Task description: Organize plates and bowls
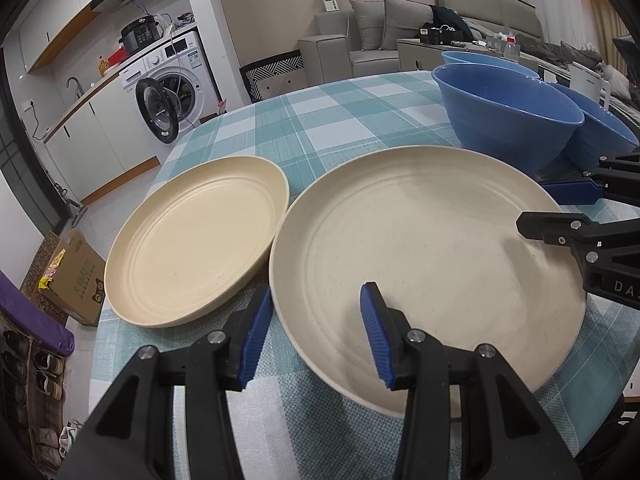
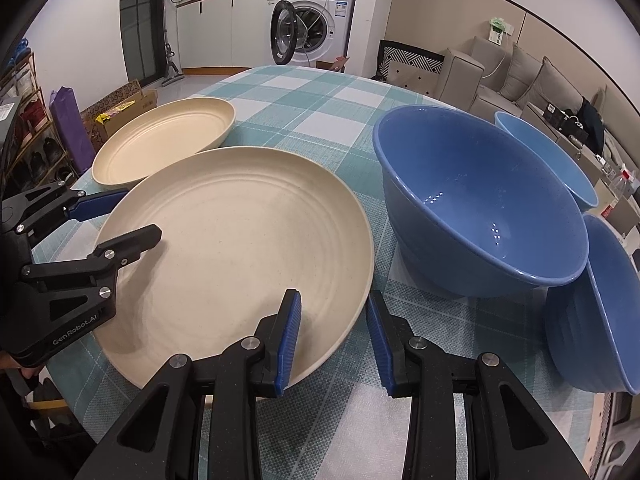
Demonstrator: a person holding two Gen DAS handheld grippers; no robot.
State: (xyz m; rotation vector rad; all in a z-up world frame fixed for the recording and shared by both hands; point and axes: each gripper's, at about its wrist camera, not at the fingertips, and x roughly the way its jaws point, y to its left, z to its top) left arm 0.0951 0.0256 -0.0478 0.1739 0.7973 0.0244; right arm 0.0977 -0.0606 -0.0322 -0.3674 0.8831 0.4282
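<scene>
Right now the large cream plate (image 1: 428,276) lies flat and face-up on the checked tablecloth (image 1: 320,120); being round, it has no long axis to speak of. At its ten o'clock in the left wrist view a smaller cream plate (image 1: 196,240) also sits face-up, the two rims touching or nearly so. At one o'clock stands a dark blue bowl (image 1: 508,120), upright and mouth-up, with a lighter blue bowl (image 2: 548,156) behind it and a third blue bowl (image 2: 596,312) tipped on its side against it. The left gripper (image 1: 312,336) is spread wide, straddling the large plate's near rim, clamping nothing. The right gripper (image 2: 334,340) likewise gapes across that plate's edge, unclamped.
</scene>
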